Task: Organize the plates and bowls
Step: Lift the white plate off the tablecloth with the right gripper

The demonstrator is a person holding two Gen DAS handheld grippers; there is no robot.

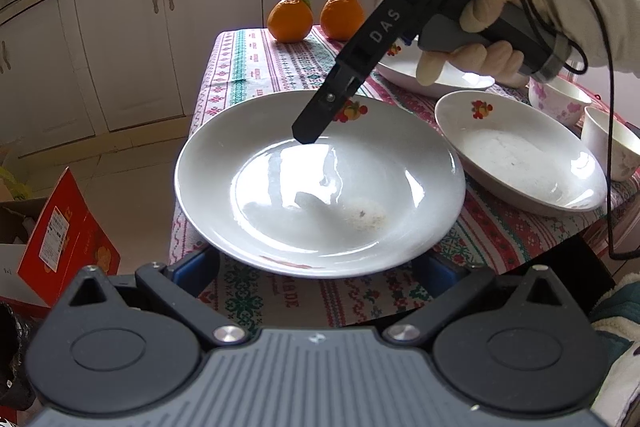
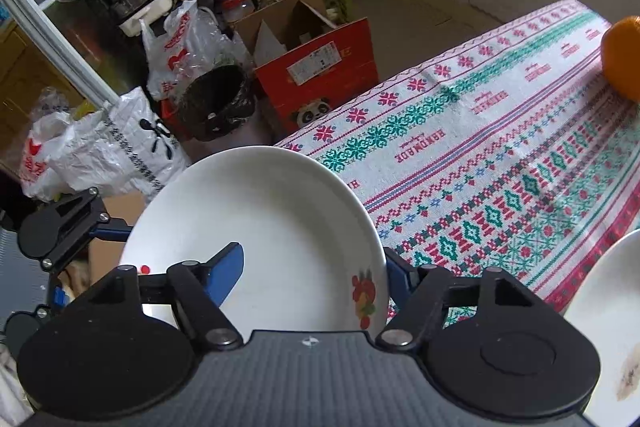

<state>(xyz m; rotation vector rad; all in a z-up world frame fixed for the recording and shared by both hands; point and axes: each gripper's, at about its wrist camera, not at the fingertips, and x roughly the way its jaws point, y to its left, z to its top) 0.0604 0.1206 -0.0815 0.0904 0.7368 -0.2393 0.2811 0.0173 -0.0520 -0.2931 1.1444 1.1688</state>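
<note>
A white plate with a fruit print [image 1: 320,183] lies at the near left corner of the table and overhangs its edge. My left gripper [image 1: 316,267] is open, its blue fingers [image 1: 200,267] spread under the plate's near rim. My right gripper [image 1: 310,131] reaches down over the plate's far rim. In the right wrist view my right gripper [image 2: 316,275] is open astride that plate [image 2: 260,235], one blue finger [image 2: 226,273] inside it and one outside the rim. A second fruit-print plate [image 1: 520,163] lies to the right, a third [image 1: 436,79] behind it.
Two oranges [image 1: 316,17] sit at the far table end on the patterned cloth [image 2: 500,155]. Two small flowered bowls [image 1: 560,103] stand at the right. A red box [image 1: 64,239], bags and a black bin [image 2: 216,103] stand on the floor left of the table.
</note>
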